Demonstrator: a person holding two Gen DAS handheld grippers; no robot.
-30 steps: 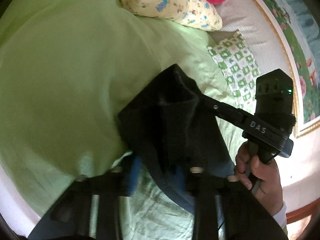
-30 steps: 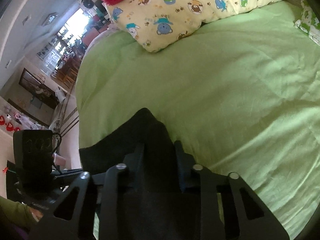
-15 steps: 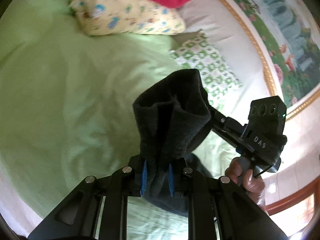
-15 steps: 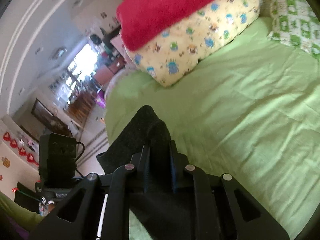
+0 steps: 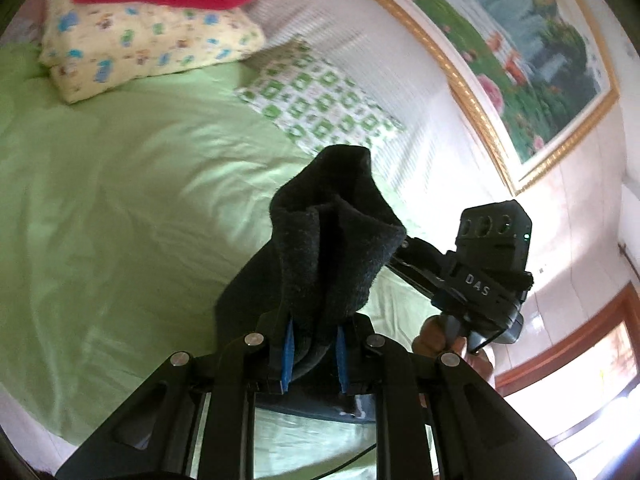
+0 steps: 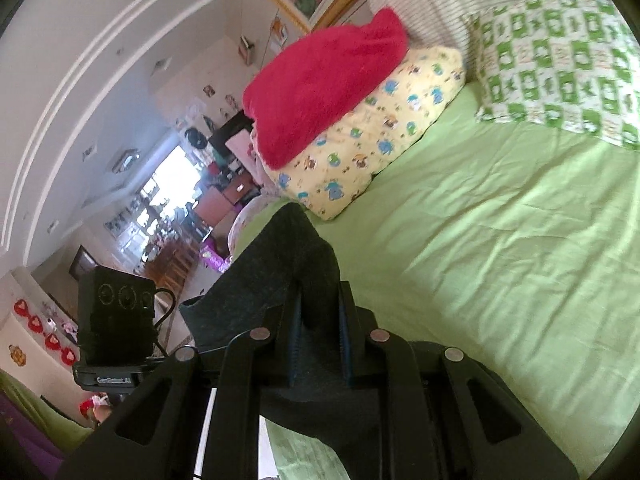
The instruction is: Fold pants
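Observation:
The dark charcoal pants (image 5: pixel 336 248) hang between my two grippers, lifted above the green bed sheet (image 5: pixel 120 208). My left gripper (image 5: pixel 312 356) is shut on a bunched edge of the pants, which stands up past its blue pads. My right gripper (image 6: pixel 320 340) is shut on another edge of the pants (image 6: pixel 288 264). The right gripper's body shows in the left wrist view (image 5: pixel 480 276), close on the right. The left gripper's body shows in the right wrist view (image 6: pixel 116 320), at the left.
A yellow cartoon pillow (image 6: pixel 368 136) with a red blanket (image 6: pixel 324 84) on it lies at the bed's head, beside a green-and-white checked pillow (image 6: pixel 560 68). A framed painting (image 5: pixel 520 40) hangs on the wall. The bed's near edge (image 5: pixel 24 400) is at lower left.
Both grippers have risen and tilted up with the pants, lifting the cloth off the sheet. The pillows and wall have come further into view.

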